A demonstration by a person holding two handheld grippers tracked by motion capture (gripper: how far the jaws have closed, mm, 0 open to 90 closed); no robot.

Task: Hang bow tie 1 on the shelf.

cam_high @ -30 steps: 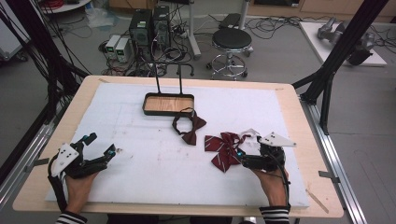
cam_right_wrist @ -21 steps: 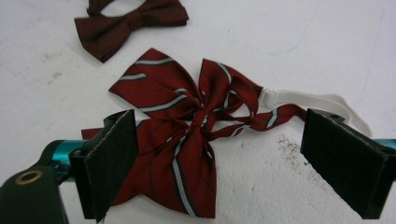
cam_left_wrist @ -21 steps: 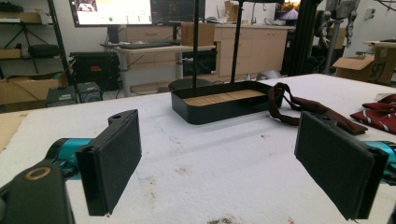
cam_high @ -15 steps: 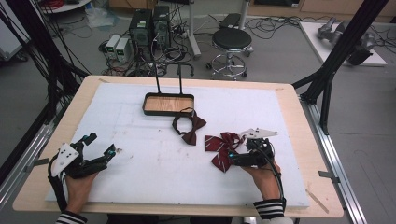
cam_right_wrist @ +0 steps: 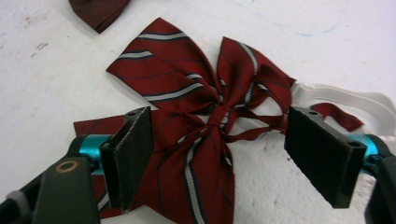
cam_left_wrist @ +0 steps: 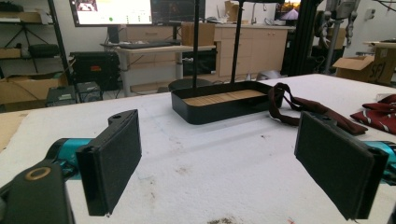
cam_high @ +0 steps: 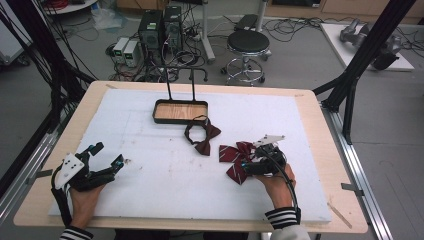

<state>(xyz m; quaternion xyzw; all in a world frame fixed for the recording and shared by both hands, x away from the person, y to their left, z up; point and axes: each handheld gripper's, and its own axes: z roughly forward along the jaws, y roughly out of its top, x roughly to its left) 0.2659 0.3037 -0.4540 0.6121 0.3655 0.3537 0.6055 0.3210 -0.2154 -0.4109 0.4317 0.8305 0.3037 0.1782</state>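
Striped bow tie (cam_right_wrist: 196,116) between closing right tongs (cam_right_wrist: 224,161), ungripped, left tongs (cam_left_wrist: 224,168) open

Grey floor with a black stool (cam_high: 248,42), computer towers (cam_high: 161,27) and tangled cables (cam_high: 295,25).

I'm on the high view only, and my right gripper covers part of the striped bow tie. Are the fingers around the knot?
Observer: Yes. In the right gripper view the right gripper straddles the striped bow tie, its knot between the fingers.
Operator: Gripping already?
Observer: No. The jaws have just been closing, but the pads stand clear of the knot; one lies over the lower wing.
Operator: Anything trailing off the tie?
Observer: A white strap runs out behind the far finger.
Operator: And the left gripper?
Observer: The left gripper is open, aimed at the tray.
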